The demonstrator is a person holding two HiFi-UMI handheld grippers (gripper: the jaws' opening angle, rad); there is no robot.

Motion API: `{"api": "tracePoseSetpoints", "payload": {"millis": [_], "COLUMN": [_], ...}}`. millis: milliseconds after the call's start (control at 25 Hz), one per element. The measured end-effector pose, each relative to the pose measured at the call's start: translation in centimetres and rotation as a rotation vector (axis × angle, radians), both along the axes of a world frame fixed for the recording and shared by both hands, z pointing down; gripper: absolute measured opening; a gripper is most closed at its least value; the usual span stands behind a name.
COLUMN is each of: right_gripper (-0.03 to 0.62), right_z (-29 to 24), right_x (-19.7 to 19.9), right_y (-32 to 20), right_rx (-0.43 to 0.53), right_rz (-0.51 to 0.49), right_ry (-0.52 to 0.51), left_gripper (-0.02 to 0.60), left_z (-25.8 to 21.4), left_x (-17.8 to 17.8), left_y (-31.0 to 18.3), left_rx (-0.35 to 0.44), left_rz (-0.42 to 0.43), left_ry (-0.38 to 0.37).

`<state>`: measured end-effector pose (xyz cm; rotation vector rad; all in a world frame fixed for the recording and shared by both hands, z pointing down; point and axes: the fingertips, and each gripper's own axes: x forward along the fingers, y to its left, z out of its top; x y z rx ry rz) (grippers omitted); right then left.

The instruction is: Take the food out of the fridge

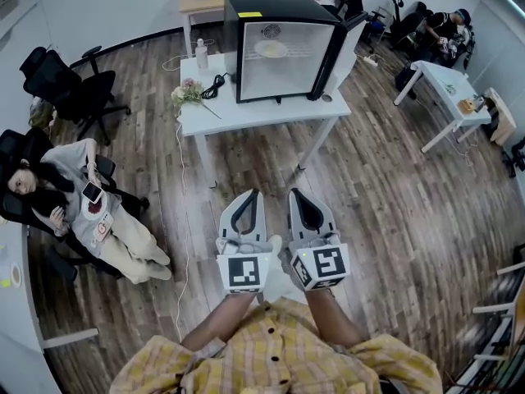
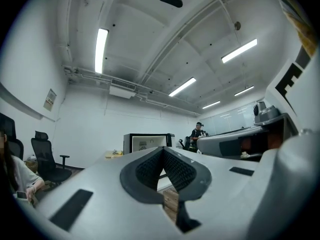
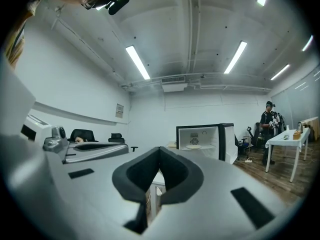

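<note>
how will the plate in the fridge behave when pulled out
The plate looks flat and rigid, so probably stiff, with only a thin rim to pinch. Resting flat on the fridge shelf, it should slide rather than tip; tilted, its food may slip.

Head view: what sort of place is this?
Probably an office or lab workroom: black swivel chairs, a white desk, and a mini fridge on a white table.

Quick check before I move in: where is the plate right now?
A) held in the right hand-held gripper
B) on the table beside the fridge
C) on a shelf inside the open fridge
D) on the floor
C: the plate lies on a shelf inside the fridge, seen through its open front in the head view and the right gripper view.
</note>
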<state>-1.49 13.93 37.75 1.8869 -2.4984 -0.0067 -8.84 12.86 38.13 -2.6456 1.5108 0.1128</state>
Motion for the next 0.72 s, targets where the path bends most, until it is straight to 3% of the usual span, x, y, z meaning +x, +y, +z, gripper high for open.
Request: {"api": "tracePoseSetpoints", "payload": {"millis": [400,720], "right_gripper": [0.006,0.006], "right_z": [1.7,1.0], "right_x": [3.3,5.4], "right_y": [-5.9,-14.7], "right_rx": [-0.029,0.001], "right_rz": [0.018,-0.03], "right_ry": [-0.007,-0.011], "left_gripper": [0.008,0.008], "left_z": [1.0,0.8], "left_x": [3.1,5.7], "left_y": [-6.0,-14.8], "left_rx": [-0.017,-0.008], "left_rz": [0.002,-0.024], "left_ry": [-0.021,-0.024]}}
